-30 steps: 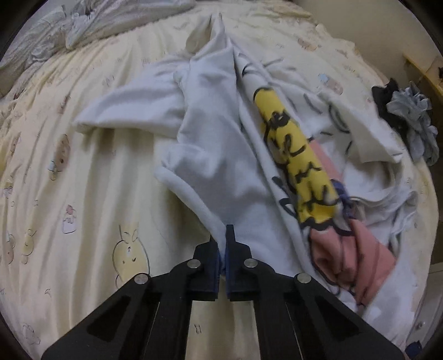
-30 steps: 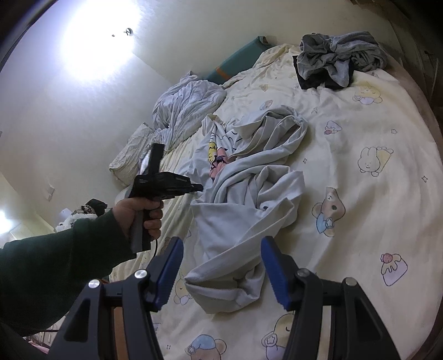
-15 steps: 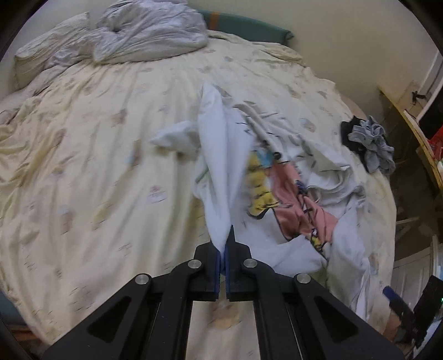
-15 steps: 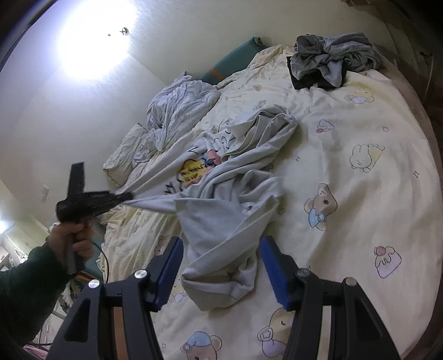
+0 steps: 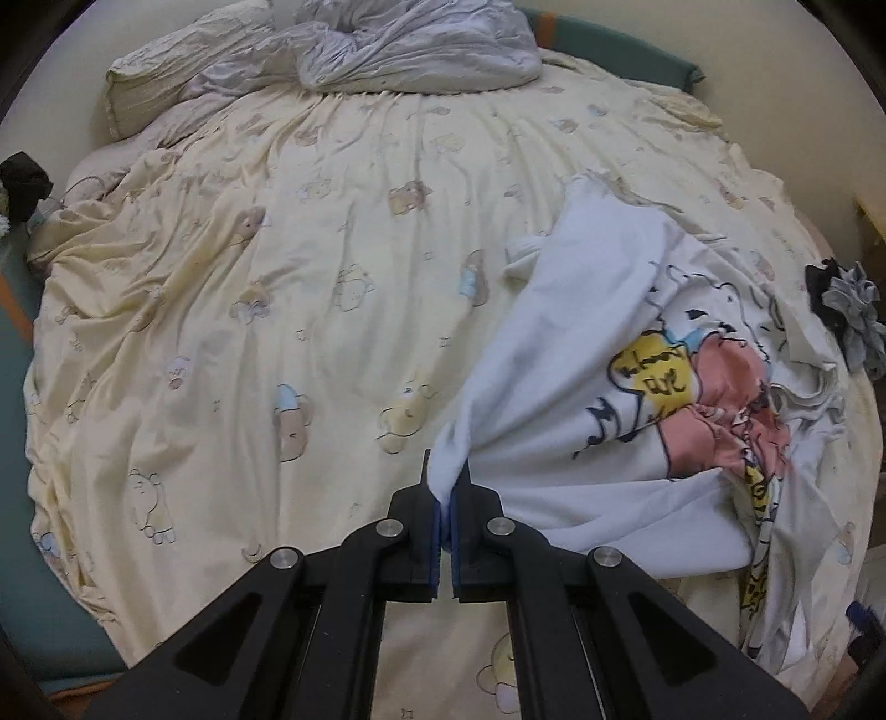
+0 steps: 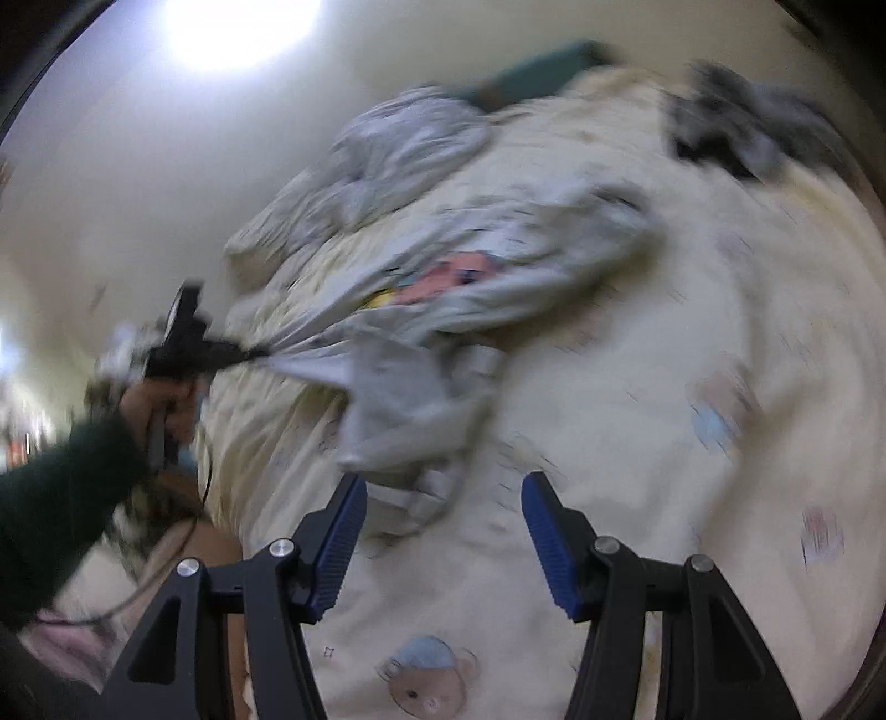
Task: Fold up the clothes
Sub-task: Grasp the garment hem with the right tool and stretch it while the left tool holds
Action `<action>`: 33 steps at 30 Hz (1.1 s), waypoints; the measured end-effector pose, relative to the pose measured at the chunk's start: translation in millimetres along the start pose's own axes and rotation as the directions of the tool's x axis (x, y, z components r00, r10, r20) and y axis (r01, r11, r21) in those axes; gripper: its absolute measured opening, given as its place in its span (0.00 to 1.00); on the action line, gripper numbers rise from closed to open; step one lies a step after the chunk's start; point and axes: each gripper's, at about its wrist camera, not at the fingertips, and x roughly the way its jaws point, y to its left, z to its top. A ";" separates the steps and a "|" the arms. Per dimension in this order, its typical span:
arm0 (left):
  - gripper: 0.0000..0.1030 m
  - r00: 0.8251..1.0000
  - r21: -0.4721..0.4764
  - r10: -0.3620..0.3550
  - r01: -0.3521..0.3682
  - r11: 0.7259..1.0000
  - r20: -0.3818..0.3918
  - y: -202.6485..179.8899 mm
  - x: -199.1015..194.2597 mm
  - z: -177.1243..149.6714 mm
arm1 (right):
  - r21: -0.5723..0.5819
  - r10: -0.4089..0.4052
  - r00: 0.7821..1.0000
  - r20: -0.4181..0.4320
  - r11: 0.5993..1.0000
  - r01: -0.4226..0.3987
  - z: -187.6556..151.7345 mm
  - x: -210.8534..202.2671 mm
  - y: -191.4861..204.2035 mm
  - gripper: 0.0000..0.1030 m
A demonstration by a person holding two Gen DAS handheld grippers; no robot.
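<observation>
On the bed [image 5: 332,266], spread with a pale yellow cartoon-print sheet, lies the white shirt [image 5: 581,354] I am working on. My left claw [image 5: 446,487] is pressed together on a corner of that shirt, and the cloth runs from the blue pads up and away toward the far right part of the bed, pulled into taut folds. The shirt's print, yellow and pink with black lettering, faces up just past the pinched corner, toward the bed's right edge. The rest of the shirt bunches there, with some cloth near the edge of the mattress.

At the head of the bed sits a crumpled grey duvet [image 5: 410,44], with a pillow [image 5: 183,66] beside it at the far left corner. A dark and grey heap of clothes [image 5: 847,310] lies at the bed's right edge, apart from the shirt.

My right claw [image 6: 443,531] is spread wide and holds nothing; it hangs over the bed with a loose fold of the shirt [image 6: 443,332] just beyond its pads. This view is badly blurred. In it my left hand [image 6: 160,399], in a dark green sleeve [image 6: 50,487], grips the handle of the other claw at the bed's left side, with the shirt stretched from it across the sheet.
</observation>
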 end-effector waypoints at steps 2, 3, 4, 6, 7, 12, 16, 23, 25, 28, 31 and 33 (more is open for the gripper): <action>0.01 1.000 -0.001 -0.021 0.021 1.000 0.001 3.5 -2.2 -3.0 | -0.076 -0.008 1.000 -0.027 0.997 0.006 17.2 14.5 18.1 0.57; 0.01 1.000 -0.001 -0.032 0.032 1.000 0.002 5.6 -3.8 -4.8 | -0.099 -0.011 0.999 -0.036 0.995 0.007 25.9 23.0 24.3 0.57; 0.01 0.999 -0.001 -0.042 0.042 0.999 0.002 7.7 -5.4 -6.6 | -0.119 -0.009 0.999 -0.048 0.993 0.004 35.1 33.7 30.1 0.57; 0.01 0.998 -0.002 -0.060 0.060 0.998 0.003 11.2 -7.6 -9.5 | -0.158 -0.014 0.997 -0.074 0.987 0.002 51.5 57.7 42.2 0.57; 0.01 0.998 -0.003 -0.066 0.066 0.998 0.004 12.1 -7.6 -10.3 | -0.181 -0.026 0.996 -0.086 0.984 0.010 58.6 71.1 47.8 0.57; 0.01 0.995 -0.009 -0.096 0.096 0.995 0.006 17.0 -7.6 -14.0 | -0.296 -0.129 0.981 -0.143 0.952 0.082 73.2 122.0 63.5 0.48; 0.02 0.993 -0.014 -0.121 0.121 0.993 0.009 20.8 -7.6 -16.9 | -0.305 -0.143 0.977 -0.156 0.948 0.090 73.6 120.7 62.7 0.04; 0.02 0.987 -0.003 -0.157 0.157 0.988 0.026 25.7 -18.1 -16.4 | -0.113 -0.124 0.992 0.038 0.985 0.127 90.8 6.7 23.9 0.04; 0.02 0.987 0.008 -0.154 0.154 0.988 0.038 26.0 -23.7 -13.2 | -0.060 -0.149 0.985 0.091 0.986 0.155 94.8 -27.2 8.4 0.04; 0.02 0.991 0.035 -0.124 0.122 0.992 0.056 29.0 -29.6 -1.4 | 0.001 -0.218 0.966 0.136 0.975 0.220 96.8 -62.0 -13.8 0.04; 0.01 0.993 0.031 -0.081 0.078 0.996 0.088 40.2 -36.8 16.9 | 0.061 -0.325 0.931 0.167 0.946 0.319 97.3 -85.6 -41.0 0.04; 0.01 0.993 0.029 -0.051 0.048 0.998 0.106 45.1 -38.3 28.7 | 0.119 -0.389 0.904 0.177 0.920 0.373 97.1 -91.1 -62.3 0.04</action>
